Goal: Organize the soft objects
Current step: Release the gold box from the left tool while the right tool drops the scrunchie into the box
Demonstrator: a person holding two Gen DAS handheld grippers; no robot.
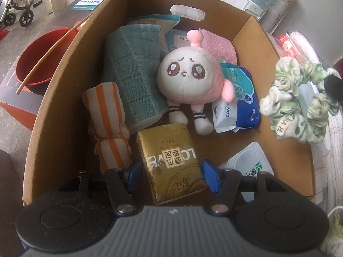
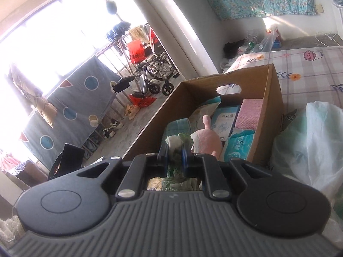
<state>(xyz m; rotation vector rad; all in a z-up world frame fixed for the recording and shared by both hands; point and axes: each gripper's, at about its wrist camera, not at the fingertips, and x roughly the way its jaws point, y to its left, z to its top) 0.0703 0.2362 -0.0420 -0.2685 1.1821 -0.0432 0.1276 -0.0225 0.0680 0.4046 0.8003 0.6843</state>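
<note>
An open cardboard box (image 1: 64, 85) holds soft items: a pink-and-white plush doll (image 1: 184, 75), a folded teal towel (image 1: 133, 72), a rolled orange-striped towel (image 1: 109, 126), blue wipes packs (image 1: 238, 107) and a pink cloth (image 1: 218, 47). My left gripper (image 1: 173, 172) points down into the box. Its blue pads press both sides of a gold tissue pack (image 1: 171, 160) low at the near end. My right gripper (image 2: 174, 152) is shut on a green-and-white scrunchie (image 2: 175, 147). The scrunchie (image 1: 300, 102) hangs over the box's right rim.
A red basin (image 1: 40, 57) with a stick across it and a Philips carton (image 1: 90, 2) sit left of the box. The box rests on a bed with a patterned sheet (image 2: 310, 68). A pale plastic bag (image 2: 310, 141) lies to its right. A wheelchair (image 2: 154, 72) stands by the window.
</note>
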